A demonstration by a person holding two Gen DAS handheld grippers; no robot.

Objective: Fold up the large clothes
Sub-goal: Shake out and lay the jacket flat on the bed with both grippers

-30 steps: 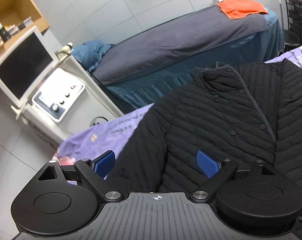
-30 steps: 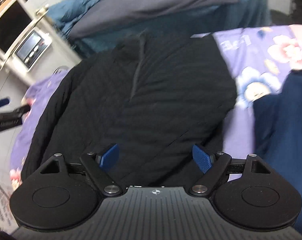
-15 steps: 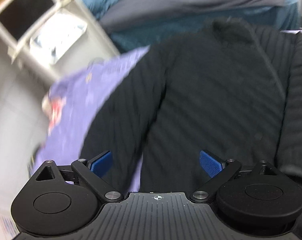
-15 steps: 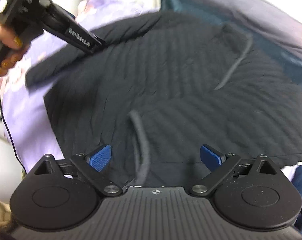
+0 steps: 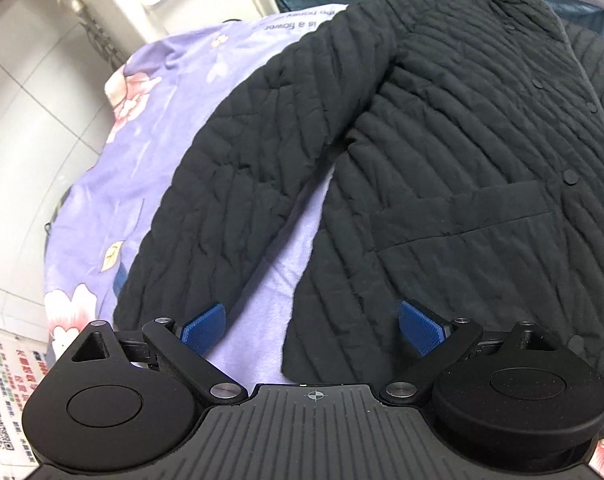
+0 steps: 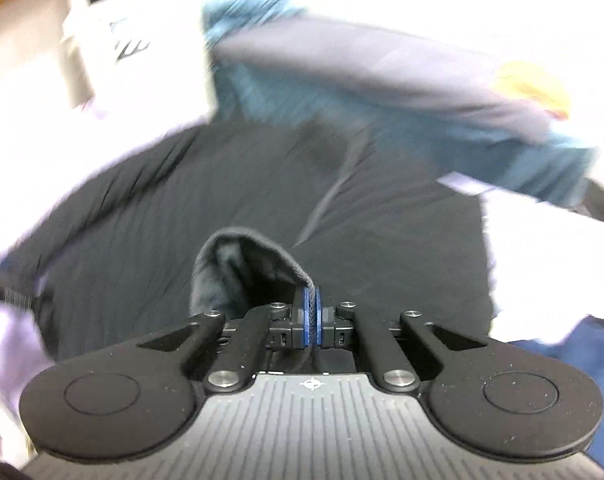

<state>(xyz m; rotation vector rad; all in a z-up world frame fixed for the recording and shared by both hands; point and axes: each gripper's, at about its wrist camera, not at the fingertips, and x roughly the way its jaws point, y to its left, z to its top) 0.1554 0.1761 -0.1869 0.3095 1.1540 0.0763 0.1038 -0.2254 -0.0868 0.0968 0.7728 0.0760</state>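
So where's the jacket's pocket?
In the left wrist view, the pocket sits right of centre on the jacket, beside the buttons.

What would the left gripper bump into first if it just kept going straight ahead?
Probably the purple floral sheet between the black jacket's sleeve and body; the open left gripper points there, though depth is unclear.

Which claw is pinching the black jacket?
The right claw. It is shut tight on a fold of the black jacket. The left claw is wide open above the jacket's bottom edge, holding nothing.
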